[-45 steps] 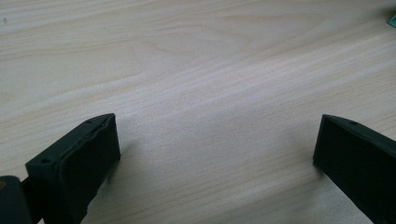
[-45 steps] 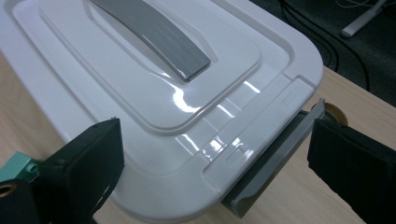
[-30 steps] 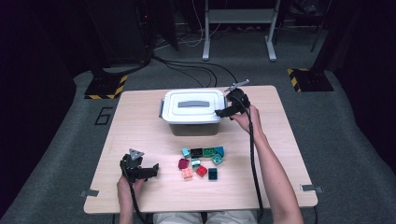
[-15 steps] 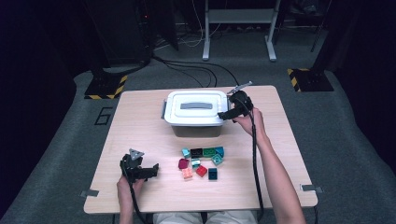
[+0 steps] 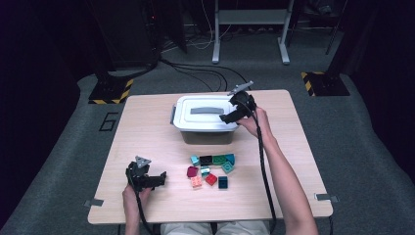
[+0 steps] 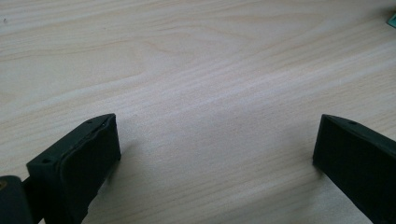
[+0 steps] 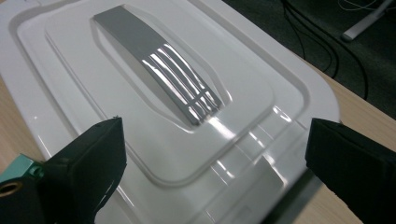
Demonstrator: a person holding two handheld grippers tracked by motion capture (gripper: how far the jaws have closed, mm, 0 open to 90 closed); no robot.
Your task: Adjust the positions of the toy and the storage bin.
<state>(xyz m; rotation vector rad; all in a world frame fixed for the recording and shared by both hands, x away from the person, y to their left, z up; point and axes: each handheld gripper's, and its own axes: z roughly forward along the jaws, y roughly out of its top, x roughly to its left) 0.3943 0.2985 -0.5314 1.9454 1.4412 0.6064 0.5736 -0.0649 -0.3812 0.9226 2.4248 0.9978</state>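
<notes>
The right tool (image 5: 229,117) hangs over the near right end of the white box (image 5: 205,117), jaws spread wide above the lid (image 7: 187,93) and its grey handle (image 7: 159,65), gripping nothing. The box sits at the middle back of the worktop (image 5: 147,142). The left tool (image 5: 155,180) rests low at the front left, jaws wide apart and empty over bare wood. Coloured blocks (image 5: 211,169) lie between box and front edge.
</notes>
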